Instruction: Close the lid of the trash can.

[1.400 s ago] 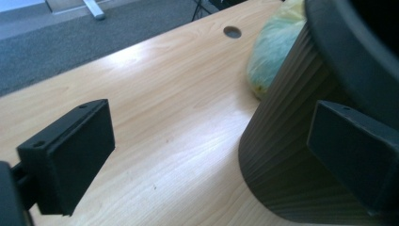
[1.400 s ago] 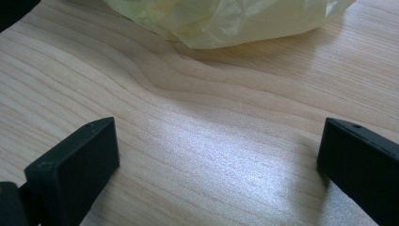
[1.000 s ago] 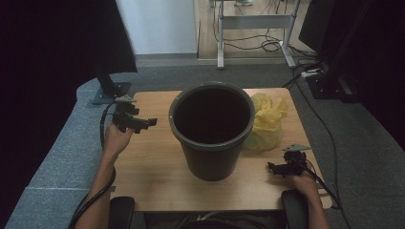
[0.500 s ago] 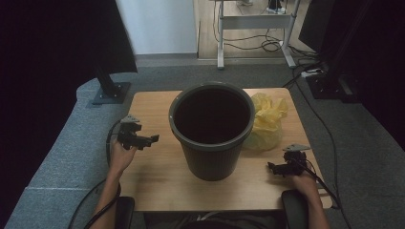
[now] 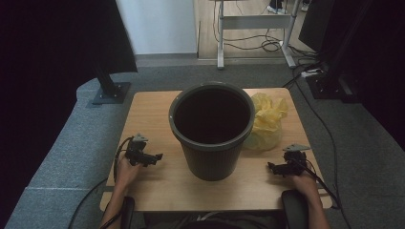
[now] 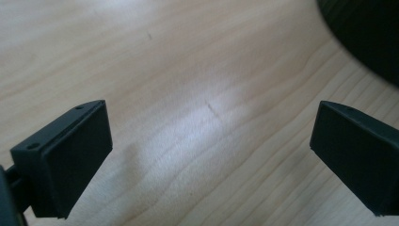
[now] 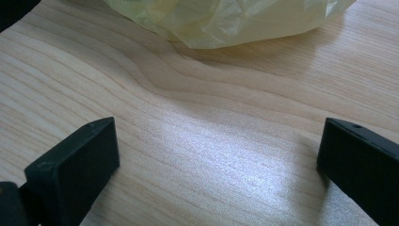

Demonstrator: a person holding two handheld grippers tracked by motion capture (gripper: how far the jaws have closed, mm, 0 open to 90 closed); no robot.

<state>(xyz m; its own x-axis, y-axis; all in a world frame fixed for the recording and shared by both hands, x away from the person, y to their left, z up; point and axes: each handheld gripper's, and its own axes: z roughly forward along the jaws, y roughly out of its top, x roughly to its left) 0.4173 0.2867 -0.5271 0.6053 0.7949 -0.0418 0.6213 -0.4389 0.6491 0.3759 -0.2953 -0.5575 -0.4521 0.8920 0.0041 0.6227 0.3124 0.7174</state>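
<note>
A dark round waste bin [image 5: 211,129] stands upright in the middle of the wooden table [image 5: 148,114], its inside dark. A crumpled yellow plastic bag [image 5: 266,122] lies against its right side, and its lower edge also shows at the top of the right gripper view [image 7: 226,21]. My left gripper [image 5: 152,157] rests low at the table's left front, jaws wide apart over bare wood [image 6: 207,122], with the bin's base [image 6: 371,37] at the upper right. My right gripper [image 5: 275,168] sits at the right front, open, with nothing between its jaws [image 7: 216,155].
A grey couch-like surface [image 5: 62,157] flanks the table on the left. A monitor stand base [image 5: 109,91] sits beyond the table's far left corner. Desk legs and cables [image 5: 258,43] lie on the floor behind. A cable [image 5: 329,143] runs along the right.
My left gripper has come back from the far left of the table toward the front edge, nearer the person. The right gripper has stayed put.
</note>
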